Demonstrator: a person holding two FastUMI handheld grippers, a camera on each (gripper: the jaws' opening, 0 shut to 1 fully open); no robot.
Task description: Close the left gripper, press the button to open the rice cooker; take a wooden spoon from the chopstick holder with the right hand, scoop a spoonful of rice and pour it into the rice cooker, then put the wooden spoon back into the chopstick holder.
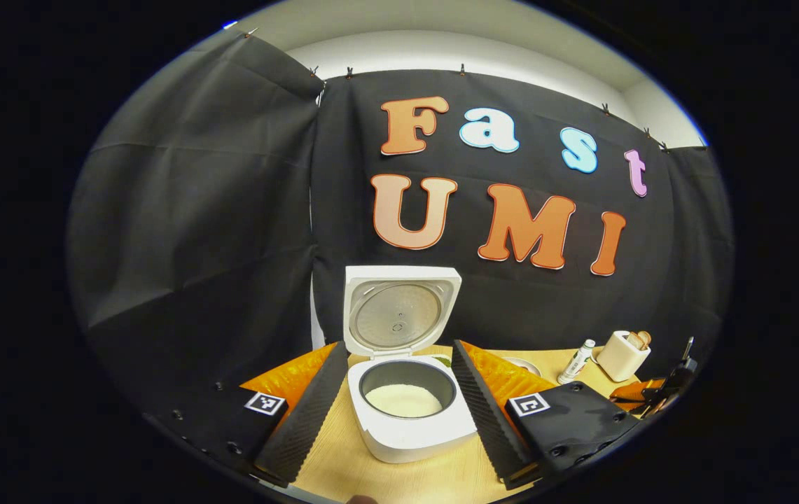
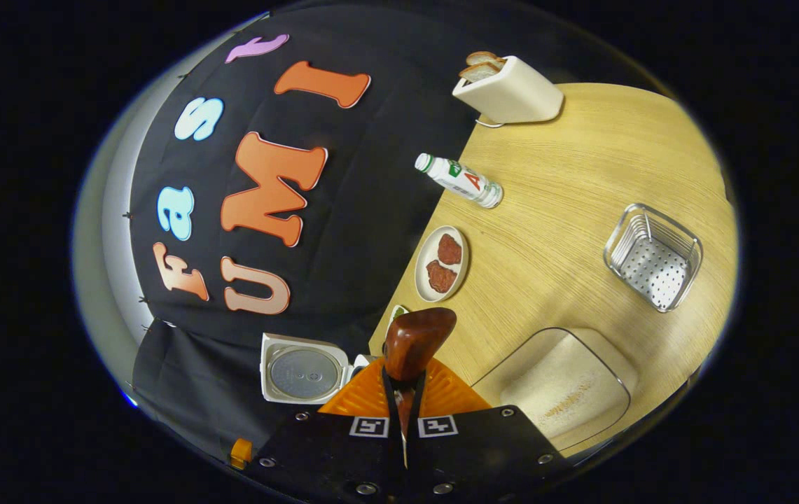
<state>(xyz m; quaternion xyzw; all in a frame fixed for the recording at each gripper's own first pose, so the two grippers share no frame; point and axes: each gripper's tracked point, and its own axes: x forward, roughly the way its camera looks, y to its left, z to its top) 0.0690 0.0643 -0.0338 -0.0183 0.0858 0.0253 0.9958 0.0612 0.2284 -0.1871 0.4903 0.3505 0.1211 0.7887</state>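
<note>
The white rice cooker (image 1: 410, 420) stands with its lid (image 1: 399, 311) raised, and white rice lies in the grey inner pot (image 1: 405, 400). My left gripper (image 1: 399, 350) is open, its fingers spread wide on either side of the cooker, above the table. My right gripper (image 2: 403, 392) is shut on the wooden spoon (image 2: 414, 341), whose brown bowl sticks out past the fingertips; no rice shows on it. That gripper is rolled sideways over the table. The clear rice container (image 2: 560, 392) lies just beside it. A metal mesh chopstick holder (image 2: 655, 255) stands farther off. The right gripper (image 1: 662, 392) also appears at the far right edge.
On the wooden table (image 2: 581, 175) stand a cream toaster (image 2: 511, 91) with bread slices, a small white bottle (image 2: 461, 180) and a plate (image 2: 421, 260) with two pieces of meat. The cooker's lid (image 2: 304, 372) is at the lower left in the right gripper view.
</note>
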